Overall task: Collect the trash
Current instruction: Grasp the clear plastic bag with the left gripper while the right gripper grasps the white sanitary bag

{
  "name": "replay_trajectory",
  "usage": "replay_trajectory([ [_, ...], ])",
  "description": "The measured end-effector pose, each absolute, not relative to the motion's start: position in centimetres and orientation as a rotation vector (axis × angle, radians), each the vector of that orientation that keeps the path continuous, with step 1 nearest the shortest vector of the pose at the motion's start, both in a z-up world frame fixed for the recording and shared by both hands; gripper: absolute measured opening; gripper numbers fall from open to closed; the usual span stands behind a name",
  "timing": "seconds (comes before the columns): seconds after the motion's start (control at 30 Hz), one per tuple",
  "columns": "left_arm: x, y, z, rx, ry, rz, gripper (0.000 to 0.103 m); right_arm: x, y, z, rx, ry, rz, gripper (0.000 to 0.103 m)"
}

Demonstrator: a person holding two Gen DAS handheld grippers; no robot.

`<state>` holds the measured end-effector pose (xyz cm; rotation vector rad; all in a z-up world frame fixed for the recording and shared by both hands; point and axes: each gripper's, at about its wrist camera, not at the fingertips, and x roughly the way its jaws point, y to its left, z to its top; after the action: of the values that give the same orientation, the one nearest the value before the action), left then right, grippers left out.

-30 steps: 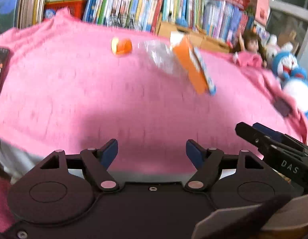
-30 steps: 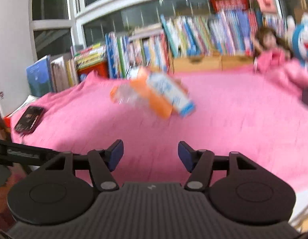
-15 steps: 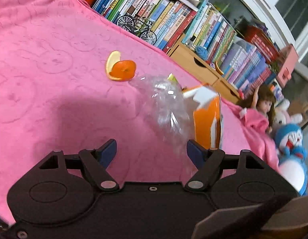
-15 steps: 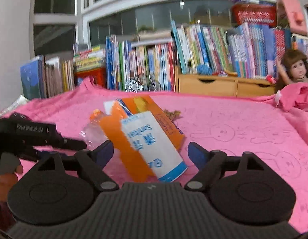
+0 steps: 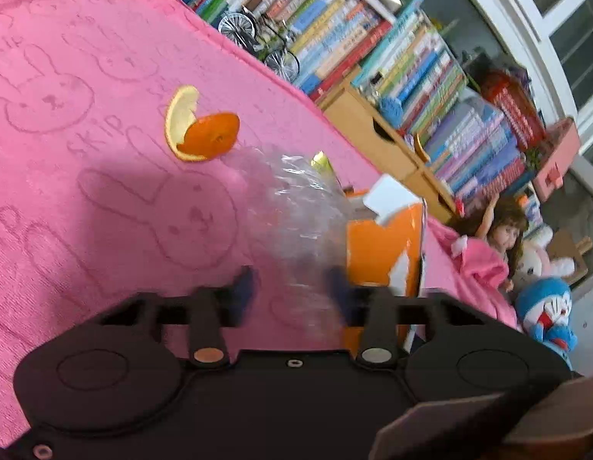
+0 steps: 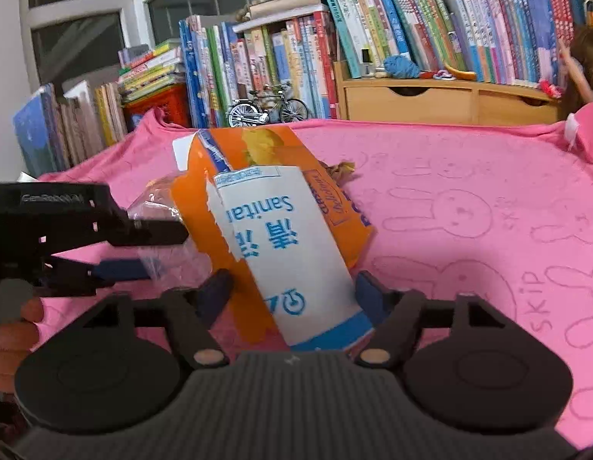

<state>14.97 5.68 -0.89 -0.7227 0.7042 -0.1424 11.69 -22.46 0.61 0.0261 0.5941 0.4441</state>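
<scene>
A clear crumpled plastic wrapper (image 5: 296, 211) lies on the pink cloth (image 5: 85, 191), leaning on an orange and white carton (image 5: 384, 253). An orange peel (image 5: 200, 130) sits further back to the left. My left gripper (image 5: 290, 287) is open, its blurred blue fingers on either side of the wrapper's near end. In the right wrist view, my right gripper (image 6: 292, 291) is open and straddles the near end of the carton (image 6: 292, 237). The left gripper (image 6: 143, 249) reaches in from the left around the wrapper (image 6: 170, 260).
A brown dried scrap (image 6: 340, 170) lies behind the carton. Books (image 6: 281, 65), a toy bicycle (image 6: 265, 109) and wooden drawers (image 6: 442, 103) line the back edge. A doll (image 5: 503, 234) and a blue plush (image 5: 545, 306) sit at the right. A hand (image 6: 12, 329) holds the left gripper.
Both grippers have moved forward onto the trash. The left fingers have narrowed around the wrapper and are blurred. The right fingers now flank the carton.
</scene>
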Motion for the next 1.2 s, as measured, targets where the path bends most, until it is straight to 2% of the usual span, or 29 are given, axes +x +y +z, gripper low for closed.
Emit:
replay_trajectory([
  [0.03, 14.5, 5.5, -0.7, -0.711, 0.701, -0.151, 0.022, 11.5, -22.5, 0.7, 0.025, 0.588, 0.440, 0.060],
  [0.13, 13.3, 5.0, 0.1, -0.642, 0.678, -0.146, 0.018, 10.5, -23.0, 1.1, 0.044, 0.581, 0.420, 0.052],
  [0.33, 9.2, 4.6, 2.4, -0.518, 0.596, -0.124, 0.014, 8.1, -24.3, 1.7, 0.060, 0.569, 0.381, 0.040],
  [0.5, 5.2, 4.1, 4.4, -0.404, 0.507, -0.126, 0.013, 6.0, -24.9, 2.0, 0.058, 0.553, 0.368, 0.035],
  [0.7, 0.2, 4.8, 4.9, -0.414, 0.515, -0.182, 0.014, 3.7, -25.3, 2.3, 0.100, 0.545, 0.399, 0.035],
  [0.73, -0.4, 5.0, 4.8, -0.418, 0.518, -0.182, 0.016, 3.3, -25.2, 2.3, 0.092, 0.538, 0.404, 0.037],
  [0.77, -1.2, 5.2, 4.6, -0.419, 0.519, -0.174, 0.023, 2.9, -25.1, 2.3, 0.081, 0.534, 0.405, 0.038],
  [0.8, -1.8, 5.4, 4.4, -0.417, 0.516, -0.161, 0.031, 2.5, -24.9, 2.2, 0.061, 0.531, 0.400, 0.046],
  [0.83, -2.3, 5.5, 4.2, -0.409, 0.512, -0.147, 0.050, 2.3, -24.8, 2.1, 0.043, 0.525, 0.388, 0.064],
  [0.87, -2.7, 5.5, 4.0, -0.402, 0.506, -0.133, 0.061, 2.1, -24.7, 1.9, 0.026, 0.517, 0.378, 0.066],
  [0.93, -3.2, 5.7, 3.6, -0.399, 0.494, -0.103, 0.066, 1.9, -24.3, 1.5, -0.013, 0.515, 0.353, 0.074],
  [1.03, -3.1, 6.5, 3.0, -0.437, 0.495, -0.050, 0.081, 1.6, -24.2, 0.8, -0.020, 0.524, 0.336, 0.078],
  [1.2, -3.1, 7.3, 2.4, -0.487, 0.463, 0.031, 0.088, 0.6, -24.0, 0.0, -0.068, 0.515, 0.315, 0.085],
])
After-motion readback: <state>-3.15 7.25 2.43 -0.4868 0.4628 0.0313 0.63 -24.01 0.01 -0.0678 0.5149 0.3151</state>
